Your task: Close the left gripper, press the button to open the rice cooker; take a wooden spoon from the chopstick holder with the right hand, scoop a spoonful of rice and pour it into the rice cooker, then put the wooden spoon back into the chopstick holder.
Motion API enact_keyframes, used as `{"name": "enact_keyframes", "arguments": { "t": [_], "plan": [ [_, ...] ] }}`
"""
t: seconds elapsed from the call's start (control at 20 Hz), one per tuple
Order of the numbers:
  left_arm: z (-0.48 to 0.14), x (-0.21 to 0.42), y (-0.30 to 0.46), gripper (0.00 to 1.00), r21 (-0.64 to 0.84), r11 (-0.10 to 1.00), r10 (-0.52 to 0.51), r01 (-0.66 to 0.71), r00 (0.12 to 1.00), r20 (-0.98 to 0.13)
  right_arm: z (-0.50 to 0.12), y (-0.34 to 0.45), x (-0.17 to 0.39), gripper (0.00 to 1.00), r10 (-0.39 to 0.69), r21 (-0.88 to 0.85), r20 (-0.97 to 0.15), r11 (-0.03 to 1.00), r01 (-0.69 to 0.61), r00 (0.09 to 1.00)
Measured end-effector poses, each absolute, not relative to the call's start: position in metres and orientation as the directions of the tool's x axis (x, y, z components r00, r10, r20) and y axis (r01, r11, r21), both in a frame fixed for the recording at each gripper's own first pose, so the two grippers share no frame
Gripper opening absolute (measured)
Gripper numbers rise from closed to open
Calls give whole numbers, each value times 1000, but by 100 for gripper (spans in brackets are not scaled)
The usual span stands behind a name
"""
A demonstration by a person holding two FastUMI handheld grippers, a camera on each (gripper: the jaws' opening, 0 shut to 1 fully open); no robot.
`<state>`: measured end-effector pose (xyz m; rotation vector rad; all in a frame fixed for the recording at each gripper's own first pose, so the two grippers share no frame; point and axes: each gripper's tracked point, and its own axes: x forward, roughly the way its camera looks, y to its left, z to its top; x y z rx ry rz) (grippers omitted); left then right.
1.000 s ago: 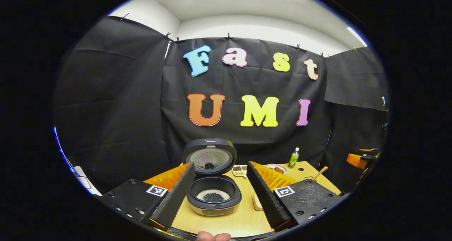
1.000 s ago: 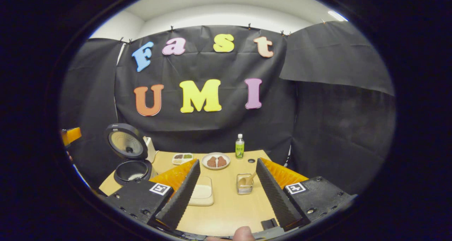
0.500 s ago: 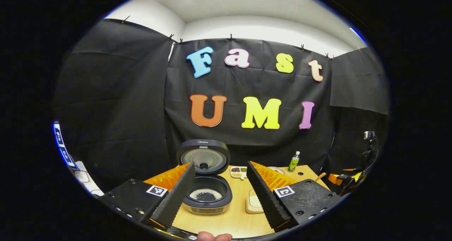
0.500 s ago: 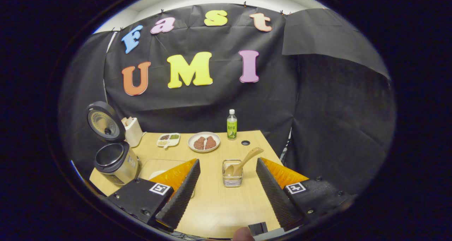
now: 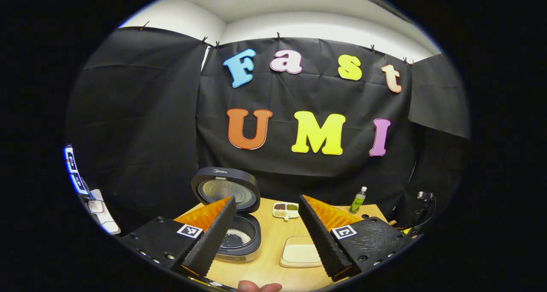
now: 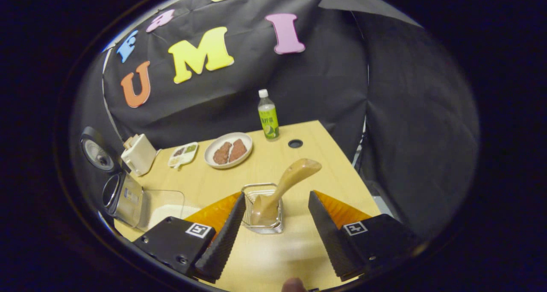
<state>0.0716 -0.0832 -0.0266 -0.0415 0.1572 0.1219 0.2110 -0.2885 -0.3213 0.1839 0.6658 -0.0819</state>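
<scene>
The rice cooker [image 5: 237, 234] stands at the table's left with its lid [image 5: 225, 190] up and some rice in the pot; the right gripper view shows the cooker [image 6: 124, 193] at far left. My left gripper [image 5: 267, 236] is open and holds nothing, back from the cooker. A wire chopstick holder [image 6: 263, 208] holds the wooden spoon [image 6: 282, 185], bowl down and handle leaning up to the right. My right gripper [image 6: 273, 234] is open, just short of the holder, its fingers either side of it. A clear tray of rice [image 5: 301, 253] lies beside the cooker.
A plate with two brown pieces [image 6: 228, 149], a small divided dish [image 6: 183, 154], a green bottle [image 6: 268, 120] and a white container [image 6: 139, 154] stand toward the back of the wooden table [image 6: 324, 163]. A round hole [image 6: 295, 143] is near the bottle.
My right gripper has moved forward and tilted down toward the chopstick holder, which now sits large between its fingers. My left gripper has drifted right and back, so the cooker sits further left.
</scene>
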Motion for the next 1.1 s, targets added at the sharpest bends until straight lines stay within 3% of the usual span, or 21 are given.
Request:
{"name": "enact_keyframes", "arguments": {
  "t": [0.2,0.35,0.45,0.55,0.75,1.1],
  "plan": [
    [-35,83,-87,95,-14,988,146,-152,969,-201,-339,-292,237,88,11,153,-635,982,112,772],
    [-41,88,-89,95,-8,984,171,-177,960,-222,-346,-287,252,67,25,174,-642,978,114,766],
    [-44,89,-87,94,3,981,187,-192,955,-229,-352,-284,255,46,39,184,-651,977,107,758],
    [-49,88,-92,95,3,981,189,-194,949,-253,-348,-280,257,41,55,192,-648,977,94,760],
    [-50,90,-101,95,-4,983,178,-185,950,-256,-338,-272,258,16,83,219,-640,973,77,764],
    [-47,92,-103,95,-14,990,135,-142,961,-242,-281,-266,251,11,57,171,-568,984,50,821]
  ]
}}
